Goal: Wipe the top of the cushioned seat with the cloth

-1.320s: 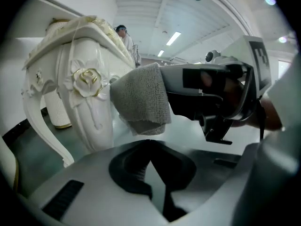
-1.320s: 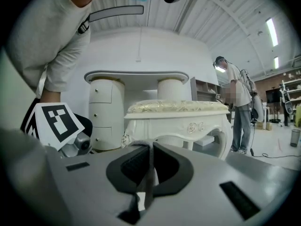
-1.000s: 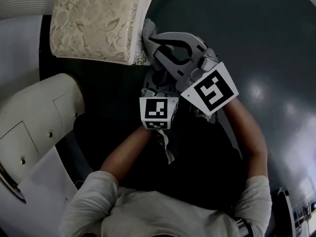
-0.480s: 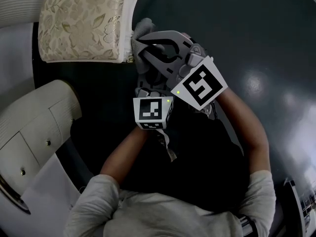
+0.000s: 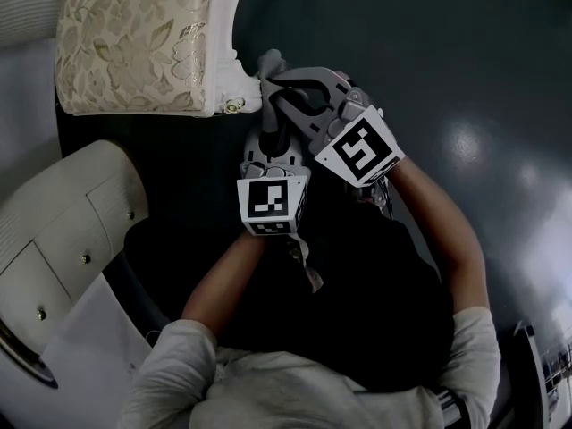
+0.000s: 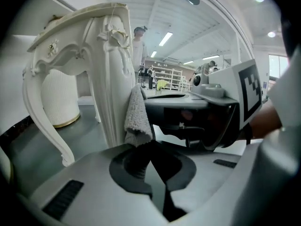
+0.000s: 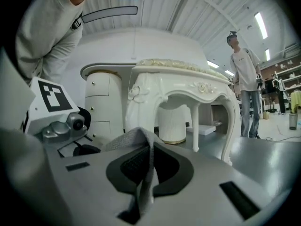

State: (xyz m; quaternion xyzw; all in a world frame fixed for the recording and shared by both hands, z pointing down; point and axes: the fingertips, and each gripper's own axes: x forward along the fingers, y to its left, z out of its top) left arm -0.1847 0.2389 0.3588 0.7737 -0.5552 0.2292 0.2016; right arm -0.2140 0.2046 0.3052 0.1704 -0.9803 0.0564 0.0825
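The cushioned seat (image 5: 134,43) has a gold floral top and white carved legs (image 7: 188,93); it stands at the upper left of the head view. My right gripper (image 5: 271,79) is shut on a grey cloth (image 5: 268,63) just off the seat's near right corner. The cloth (image 7: 146,173) runs as a strip between its jaws. My left gripper (image 5: 265,139) sits just under the right one with its jaws shut. In the left gripper view the cloth (image 6: 137,119) hangs right at the left gripper (image 6: 151,144) tips beside a seat leg (image 6: 110,79); I cannot tell if they touch.
A white cabinet with small knobs (image 5: 63,231) stands at the lower left. Dark glossy floor (image 5: 465,79) spreads to the right. A ribbed white round stand (image 7: 171,124) sits beyond the seat. A person (image 7: 244,79) stands far back on the right.
The head view has shifted, so the seat sits further left. My right gripper with the cloth stays by the seat's corner, and the left gripper has closed in beneath it.
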